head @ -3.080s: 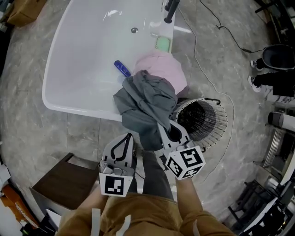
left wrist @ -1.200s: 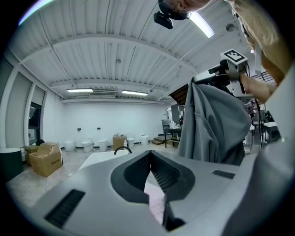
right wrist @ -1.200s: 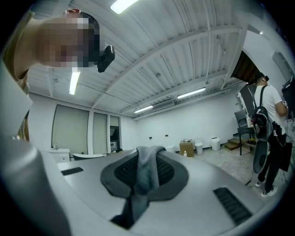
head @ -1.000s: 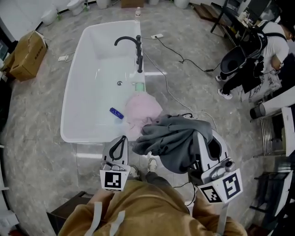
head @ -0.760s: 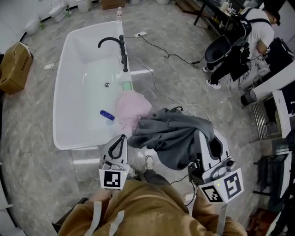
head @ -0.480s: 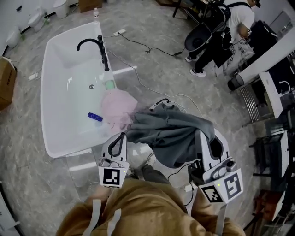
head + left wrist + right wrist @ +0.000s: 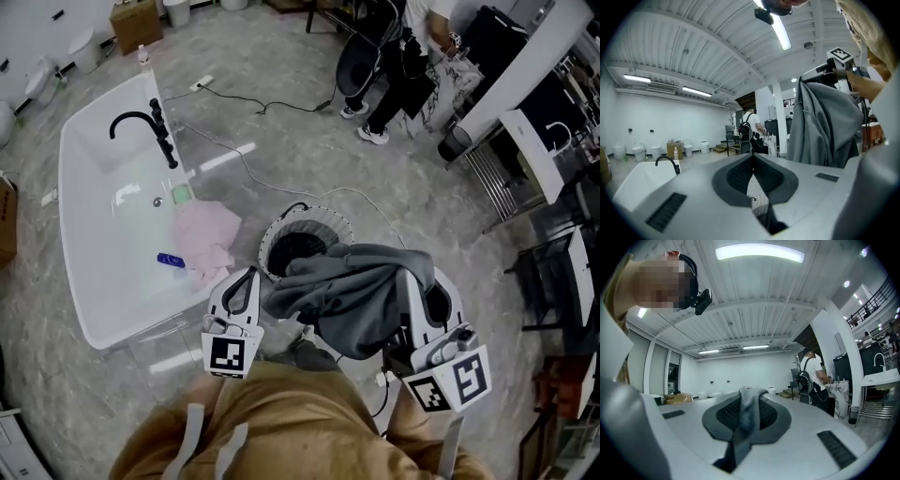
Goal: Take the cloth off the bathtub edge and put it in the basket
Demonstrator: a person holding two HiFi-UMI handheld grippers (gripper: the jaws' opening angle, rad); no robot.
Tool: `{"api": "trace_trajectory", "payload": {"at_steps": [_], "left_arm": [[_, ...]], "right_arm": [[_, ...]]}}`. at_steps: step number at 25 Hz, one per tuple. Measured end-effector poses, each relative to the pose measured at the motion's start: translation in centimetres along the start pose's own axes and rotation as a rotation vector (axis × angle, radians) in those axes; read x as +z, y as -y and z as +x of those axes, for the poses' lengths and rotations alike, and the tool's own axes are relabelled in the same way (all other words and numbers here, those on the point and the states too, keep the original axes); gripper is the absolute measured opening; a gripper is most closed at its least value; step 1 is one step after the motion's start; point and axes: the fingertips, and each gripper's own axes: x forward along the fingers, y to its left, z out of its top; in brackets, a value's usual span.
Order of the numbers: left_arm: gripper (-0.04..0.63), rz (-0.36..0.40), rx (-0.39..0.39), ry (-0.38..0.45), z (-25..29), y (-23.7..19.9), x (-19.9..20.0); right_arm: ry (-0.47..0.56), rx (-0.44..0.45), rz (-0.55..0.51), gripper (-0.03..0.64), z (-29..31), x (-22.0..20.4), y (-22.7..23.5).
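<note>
Right tool (image 7: 749,394) tips buried under grey cloth (image 7: 361,295) in head view; own view shows fold pinched tight. Cloth drapes left of it, covering basket (image 7: 330,225) near rim. Left tool (image 7: 752,157) closed, empty.

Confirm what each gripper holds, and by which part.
Right gripper pinches a bunched fold of the grey cloth between its jaws; the rest drapes over that gripper. Left gripper holds nothing, jaws together.

Head view steeply down, gripper views level, all three share the bystander (image 7: 394,94)
</note>
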Motion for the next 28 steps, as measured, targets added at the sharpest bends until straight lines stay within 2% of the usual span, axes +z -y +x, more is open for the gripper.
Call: {"api": "trace_trajectory", "payload": {"at_steps": [2, 5, 14, 23, 28], "left_arm": [[0.006, -0.02, -0.001, -0.008, 1.8, 1.4, 0.5], [0.006, 0.029, 0.007, 0.01, 4.6, 2.7, 1.4], [0.006, 0.046, 0.05, -0.001, 11.5, 7.3, 3.2], [0.006, 0.039, 0.022, -0.005, 14.9, 7.7, 2.3], [0.006, 0.032, 0.016, -0.027, 15.4, 6.7, 1.6]], "right_arm": [[-0.001, 0.002, 0.002, 0.031, -0.7, -0.3, 2.3], [0.001, 0.007, 0.004, 0.031, -1.2, -0.3, 5.7], [0.013, 0.019, 0.008, 0.032, -1.9, 1.3, 15.3], [-0.008, -0.025, -0.003, 0.032, 1.0, 1.2, 18.6], [0.01, -0.018, -0.013, 0.032, 4.0, 2.0, 18.3]]}}
